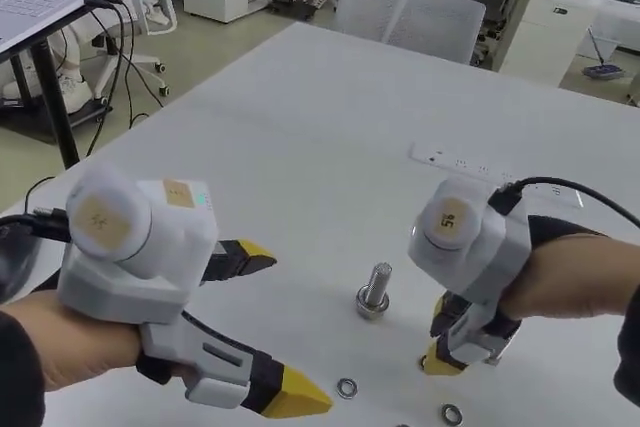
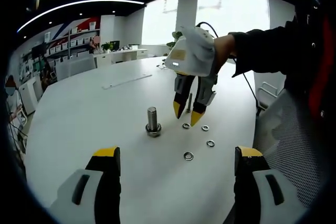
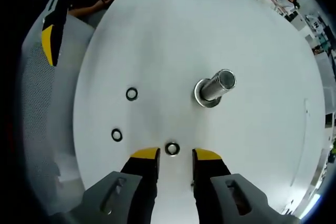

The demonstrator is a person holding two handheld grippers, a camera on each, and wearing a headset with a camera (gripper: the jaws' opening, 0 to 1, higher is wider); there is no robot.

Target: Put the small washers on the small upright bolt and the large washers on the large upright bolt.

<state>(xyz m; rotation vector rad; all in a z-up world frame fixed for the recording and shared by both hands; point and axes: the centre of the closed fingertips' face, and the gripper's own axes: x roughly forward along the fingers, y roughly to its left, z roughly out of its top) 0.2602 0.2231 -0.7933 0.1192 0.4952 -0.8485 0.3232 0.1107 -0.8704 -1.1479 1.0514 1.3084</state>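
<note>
On my white table (image 1: 330, 117), the left gripper (image 1: 288, 329) hovers near the bolt (image 1: 374, 290) with its jaws spread wide and empty. My right gripper (image 2: 186, 116) points down just beside that bolt, jaws slightly apart, gripping nothing. The bolt is silvery and threaded and stands upright on its head. Small ring washers (image 2: 210, 143) lie flat beside it, one (image 3: 172, 148) between the tips of the right jaws.
</note>
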